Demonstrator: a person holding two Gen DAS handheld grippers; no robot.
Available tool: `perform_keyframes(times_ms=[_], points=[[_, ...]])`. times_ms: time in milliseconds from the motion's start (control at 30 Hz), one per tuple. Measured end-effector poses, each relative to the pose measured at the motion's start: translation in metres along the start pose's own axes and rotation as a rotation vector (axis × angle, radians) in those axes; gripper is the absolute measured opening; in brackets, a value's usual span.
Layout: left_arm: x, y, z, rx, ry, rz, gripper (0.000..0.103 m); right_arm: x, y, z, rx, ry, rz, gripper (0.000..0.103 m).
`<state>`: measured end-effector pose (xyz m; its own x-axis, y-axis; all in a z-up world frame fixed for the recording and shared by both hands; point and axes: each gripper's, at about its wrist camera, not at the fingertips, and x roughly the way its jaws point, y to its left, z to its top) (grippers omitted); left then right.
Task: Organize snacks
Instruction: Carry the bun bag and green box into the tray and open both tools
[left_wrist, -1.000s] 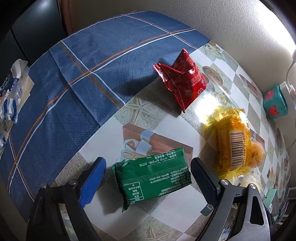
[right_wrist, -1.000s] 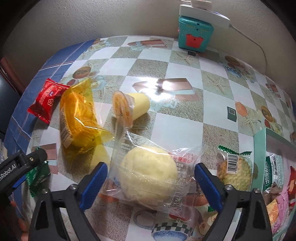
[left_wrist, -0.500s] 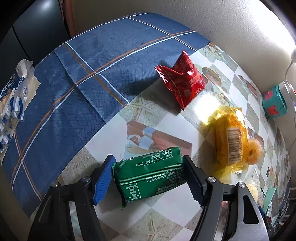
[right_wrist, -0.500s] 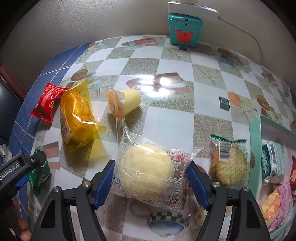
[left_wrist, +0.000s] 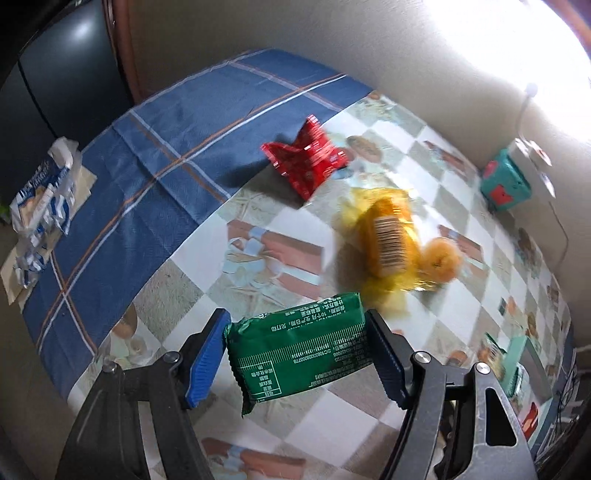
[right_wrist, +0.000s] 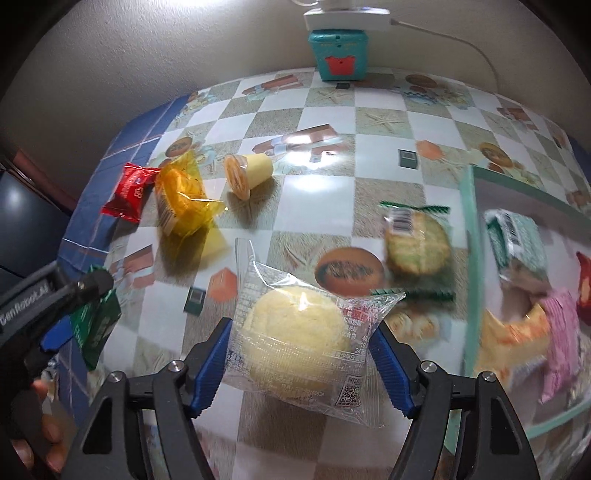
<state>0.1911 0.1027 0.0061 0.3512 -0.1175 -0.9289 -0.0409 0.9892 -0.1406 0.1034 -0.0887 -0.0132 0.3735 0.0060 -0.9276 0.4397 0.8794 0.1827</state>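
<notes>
- Your left gripper (left_wrist: 297, 354) is clamped on the green packet (left_wrist: 295, 354); the blue pads press its two short ends and it hangs clear of the checked tablecloth (left_wrist: 461, 314).
- Your right gripper (right_wrist: 301, 354) is clamped on the clear-wrapped bun (right_wrist: 295, 339), which sits square between the pads with its wrapper corners poking out past them.
- Just right of the bun's gripper stands the teal tray (right_wrist: 467, 258), already holding several packets, so some sorting is done, I judge.
- Ahead of the bun and slightly right, a green-edged cookie pack (right_wrist: 417, 240) lies on the table just outside the tray wall.
- Farther ahead and to the left of that gripper lie the orange cake pack (right_wrist: 181, 199), the tipped pudding cup (right_wrist: 247, 173) and the red packet (right_wrist: 129, 192); all four are still to be put away.
- From your left gripper, the orange pack is ahead and right, and the red packet is farther ahead at the edge of the blue plaid cloth (left_wrist: 166, 155).
- A teal box (right_wrist: 338, 55) stands at the far wall; a blue-and-white wrapper (left_wrist: 40, 206) lies far left on the plaid cloth.
- Against a second ago: both sets of jaws stood wide beside their packs then; they have closed onto them and held steady for the last half second.
- Both packs lay flat on the table then; now they are lifted, and the tray takes up more of the right gripper's view, so you look to be carrying them toward it.
</notes>
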Motion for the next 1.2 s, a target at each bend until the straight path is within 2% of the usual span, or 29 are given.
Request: perform_keyframes(times_ms=[433, 667, 900, 1200], points=[[-0.063, -0.034, -0.026, 0.085, -0.119, -0.021, 0.074, -0.073, -0.034, -0.011, 0.049, -0.091, 0.043, 0.076], [-0.084, -0.045, -0.03, 0.084, -0.162, -0.046, 0.074, -0.103, -0.061, -0.009, 0.094, -0.14, 0.05, 0.076], [-0.099, -0.063, -0.036, 0.093, -0.196, -0.07, 0.074, -0.115, -0.087, -0.006, 0.141, -0.161, 0.038, 0.076], [-0.107, -0.098, -0.049, 0.157, -0.205, -0.085, 0.074, -0.121, -0.122, -0.006, 0.2, -0.163, 0.021, 0.076]])
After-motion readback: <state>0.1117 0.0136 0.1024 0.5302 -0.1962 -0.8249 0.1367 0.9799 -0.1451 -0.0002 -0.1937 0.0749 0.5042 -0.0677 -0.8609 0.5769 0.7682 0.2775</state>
